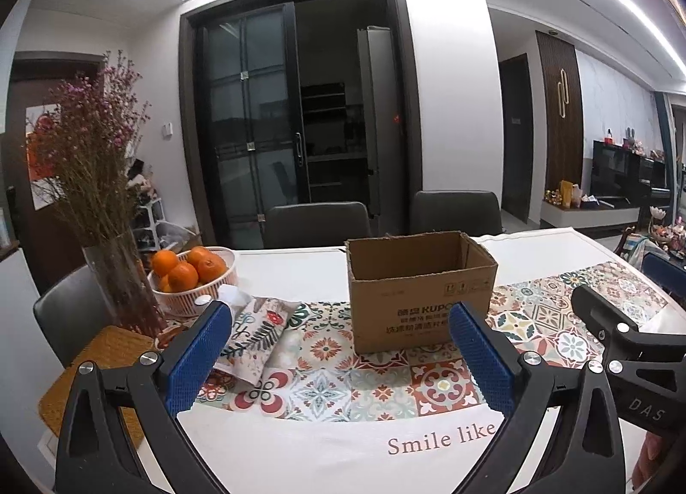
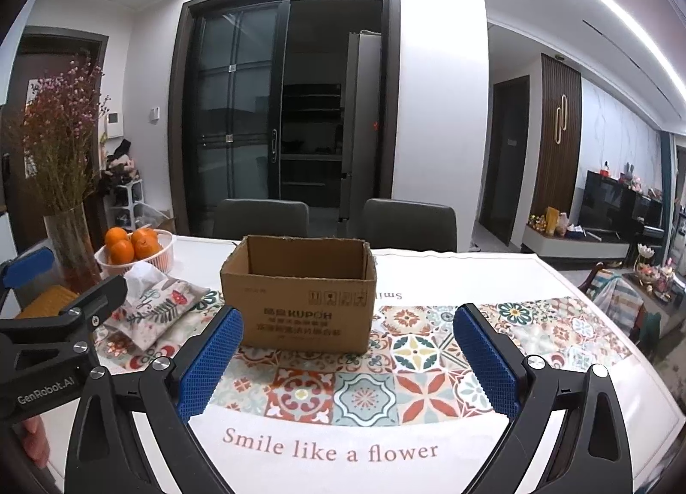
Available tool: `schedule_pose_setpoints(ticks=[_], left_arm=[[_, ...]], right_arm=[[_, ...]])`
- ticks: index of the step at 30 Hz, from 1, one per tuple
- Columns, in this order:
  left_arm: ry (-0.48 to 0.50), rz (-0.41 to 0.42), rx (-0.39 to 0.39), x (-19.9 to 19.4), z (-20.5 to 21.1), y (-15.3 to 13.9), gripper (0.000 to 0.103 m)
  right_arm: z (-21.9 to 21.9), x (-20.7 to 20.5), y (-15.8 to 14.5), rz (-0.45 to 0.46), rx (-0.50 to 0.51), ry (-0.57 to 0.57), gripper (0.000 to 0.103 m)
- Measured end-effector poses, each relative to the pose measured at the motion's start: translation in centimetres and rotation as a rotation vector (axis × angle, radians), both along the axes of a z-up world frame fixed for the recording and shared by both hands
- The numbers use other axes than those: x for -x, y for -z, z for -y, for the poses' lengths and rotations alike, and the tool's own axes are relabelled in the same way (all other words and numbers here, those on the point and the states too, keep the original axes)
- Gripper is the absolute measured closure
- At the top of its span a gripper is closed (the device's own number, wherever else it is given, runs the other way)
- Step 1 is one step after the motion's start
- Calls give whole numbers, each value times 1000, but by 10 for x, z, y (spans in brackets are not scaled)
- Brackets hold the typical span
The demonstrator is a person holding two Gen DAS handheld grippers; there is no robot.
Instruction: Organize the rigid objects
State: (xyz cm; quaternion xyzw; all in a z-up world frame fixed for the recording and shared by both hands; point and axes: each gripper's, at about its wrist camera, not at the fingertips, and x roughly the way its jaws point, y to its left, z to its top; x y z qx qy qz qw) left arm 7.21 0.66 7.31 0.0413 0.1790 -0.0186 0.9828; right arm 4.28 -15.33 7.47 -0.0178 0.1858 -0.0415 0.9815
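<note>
An open-topped corrugated cardboard box [image 2: 300, 301], brown and rectangular with ragged cut edges, stands on the tile-patterned tablecloth [image 2: 364, 395]. The left gripper [image 1: 338, 352] and right gripper [image 2: 349, 359] both stand wide open with nothing between their blue knurled pads; the box sits beyond their fingertips, apart from both. Left of the box lie a floral fabric pouch [image 1: 257, 335], a white slatted basket of oranges [image 1: 193, 279] and a glass vase of dried flowers [image 1: 120, 279]. Only the right wrist view shows the cloth's printed words in full.
</note>
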Motion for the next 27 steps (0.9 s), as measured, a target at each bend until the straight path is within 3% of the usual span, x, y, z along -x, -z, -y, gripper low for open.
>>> schedule_pose_setpoints(ticks=[10, 27], left_arm=[[-5, 15, 15, 8, -2, -1, 0], [-5, 16, 29, 11, -2, -2, 0]], right_arm=[[-2, 13, -6, 43, 12, 12, 3], [1, 14, -4, 36, -11, -11, 3]])
